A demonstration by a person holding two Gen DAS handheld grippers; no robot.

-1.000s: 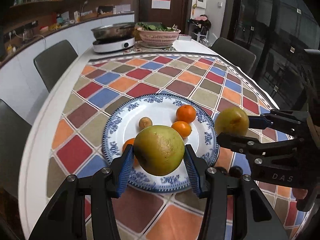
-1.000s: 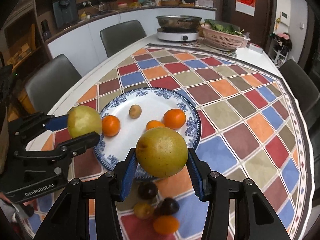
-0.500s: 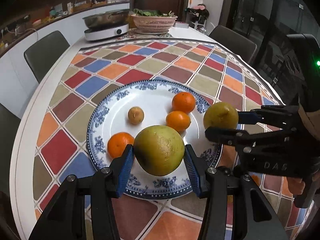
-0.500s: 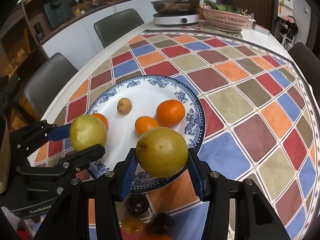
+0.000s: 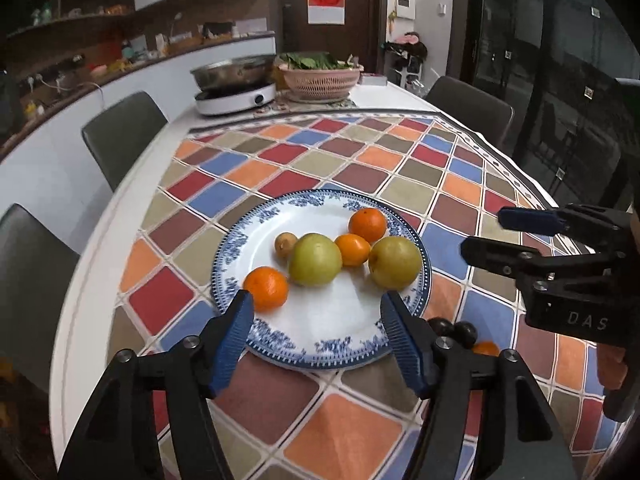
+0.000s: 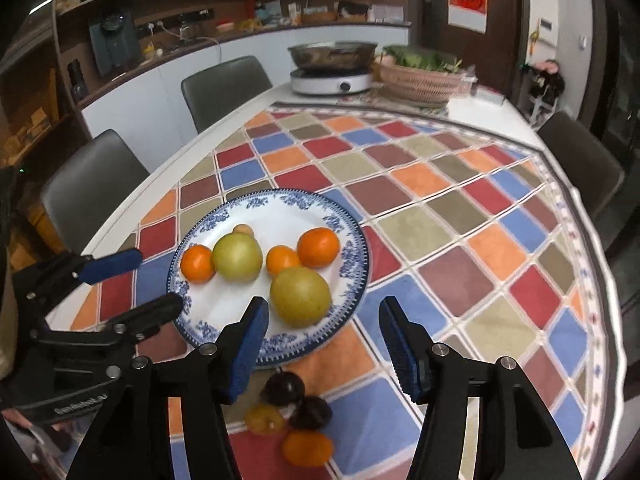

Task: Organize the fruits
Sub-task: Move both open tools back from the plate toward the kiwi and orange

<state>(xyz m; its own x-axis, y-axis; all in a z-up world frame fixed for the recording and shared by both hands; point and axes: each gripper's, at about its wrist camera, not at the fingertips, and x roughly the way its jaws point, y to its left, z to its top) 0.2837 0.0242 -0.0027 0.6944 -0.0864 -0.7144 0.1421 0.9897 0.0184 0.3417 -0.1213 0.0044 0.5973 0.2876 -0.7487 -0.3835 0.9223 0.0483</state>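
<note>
Both hand-held grippers hang over the near edge of the plate (image 5: 320, 344) with nothing between their fingers. The left hand-held gripper (image 5: 318, 336) has its jaws spread wide, and so does the right hand-held gripper (image 6: 324, 340).

The blue-patterned plate sits on the chequered cloth (image 5: 360, 168) covering the surface (image 5: 100, 248). On it lie two large yellow-green fruits: one pear (image 5: 315, 259) near the middle, the other pear (image 5: 395, 262) by the right rim. Three oranges share the plate: one orange (image 5: 267, 288) just ahead of the left gripper's left finger, a second orange (image 5: 352, 249) wedged between the two pears, and a third orange (image 5: 368, 224) behind it. A small brown fruit (image 5: 285, 245) touches the middle pear on its far left side.

Off the plate, close to its near rim and under the right gripper, a cluster of loose fruit lies on the cloth: two dark plums (image 6: 298, 400), a small yellow fruit (image 6: 265, 419) and a small orange fruit (image 6: 307, 448).

At the far end of the surface stand a pan (image 5: 234, 74) on a white cooker (image 5: 236, 100) and a pink basket (image 5: 320, 80) of greens. Grey chairs (image 5: 124, 136) ring the surface.
</note>
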